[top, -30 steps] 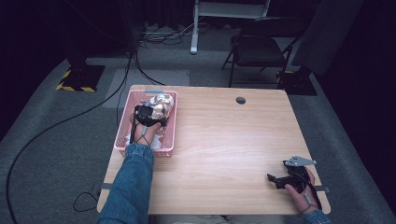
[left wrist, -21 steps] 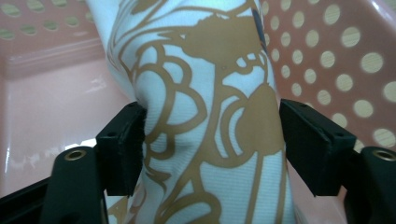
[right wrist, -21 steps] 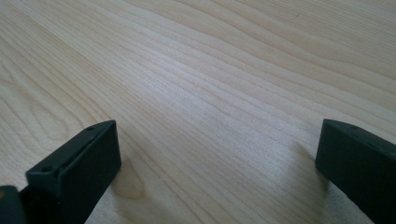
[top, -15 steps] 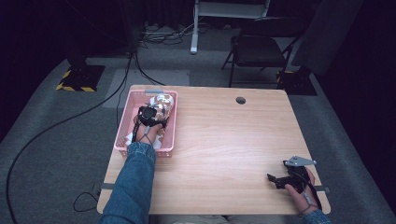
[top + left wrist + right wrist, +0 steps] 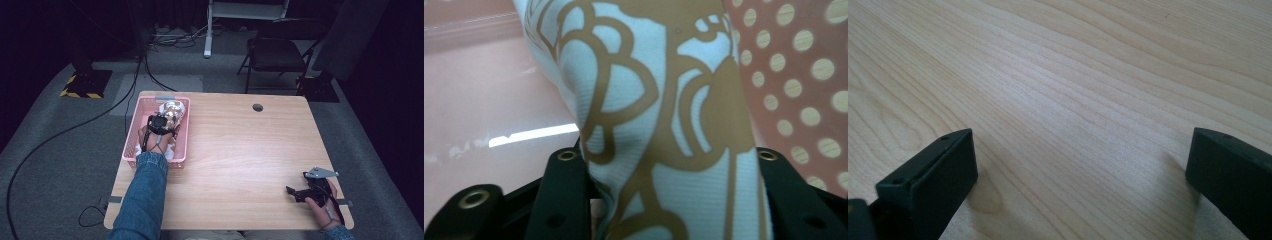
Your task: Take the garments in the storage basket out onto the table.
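left gripper (image 5: 159, 123) in pink basket (image 5: 134, 131), fingers just closed, pinching white-and-tan patterned cloth (image 5: 664, 125). right gripper (image 5: 300, 192) rests on worktop (image 5: 240, 150), fingers spread.

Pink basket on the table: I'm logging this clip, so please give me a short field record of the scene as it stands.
surface: wooden table
container: pink basket, at the table's left edge
contents: patterned cloth, white with tan swirls
left hand-held gripper: inside the basket, jaws just closed, pressed on the patterned cloth from both sides
right hand-held gripper: low over bare wood near the table's right front corner, jaws wide apart, nothing between them
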Tool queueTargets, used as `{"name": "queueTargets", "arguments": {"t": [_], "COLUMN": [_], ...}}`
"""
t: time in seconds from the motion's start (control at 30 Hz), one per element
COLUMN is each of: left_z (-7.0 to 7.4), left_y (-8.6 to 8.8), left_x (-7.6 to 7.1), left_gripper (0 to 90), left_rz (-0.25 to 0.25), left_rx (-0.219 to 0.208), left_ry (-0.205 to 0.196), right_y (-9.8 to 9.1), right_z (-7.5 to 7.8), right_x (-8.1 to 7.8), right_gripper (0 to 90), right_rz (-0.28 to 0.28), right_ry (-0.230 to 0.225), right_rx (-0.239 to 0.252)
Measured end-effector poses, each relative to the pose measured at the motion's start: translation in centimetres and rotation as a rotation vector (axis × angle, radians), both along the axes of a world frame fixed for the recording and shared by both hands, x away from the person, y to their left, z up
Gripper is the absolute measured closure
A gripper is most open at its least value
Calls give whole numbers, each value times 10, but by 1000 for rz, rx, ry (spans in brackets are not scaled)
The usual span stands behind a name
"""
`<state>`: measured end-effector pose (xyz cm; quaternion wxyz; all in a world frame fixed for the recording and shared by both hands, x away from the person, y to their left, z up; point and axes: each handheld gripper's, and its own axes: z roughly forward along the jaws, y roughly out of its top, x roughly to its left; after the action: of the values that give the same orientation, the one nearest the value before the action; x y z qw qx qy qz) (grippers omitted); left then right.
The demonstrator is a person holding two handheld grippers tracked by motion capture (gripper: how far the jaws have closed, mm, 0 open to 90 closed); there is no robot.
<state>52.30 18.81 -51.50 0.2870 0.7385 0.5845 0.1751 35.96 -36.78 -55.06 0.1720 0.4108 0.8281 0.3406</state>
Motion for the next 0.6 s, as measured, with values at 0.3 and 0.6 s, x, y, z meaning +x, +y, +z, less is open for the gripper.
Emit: {"name": "queueTargets", "arguments": {"t": [0.3,0.6], "left_z": [2,11], "left_y": [3,-1], "left_x": [0,-4], "left_gripper": [593,597], "left_rz": [-5,-3], "left_rx": [-13,40], "left_ry": [5,-9], "right_y": [0,0], "right_z": [0,0], "right_x": [0,0], "right_gripper": [0,0], "right_rz": [0,0], "right_ry": [0,0], "right_rx": [0,0]}}
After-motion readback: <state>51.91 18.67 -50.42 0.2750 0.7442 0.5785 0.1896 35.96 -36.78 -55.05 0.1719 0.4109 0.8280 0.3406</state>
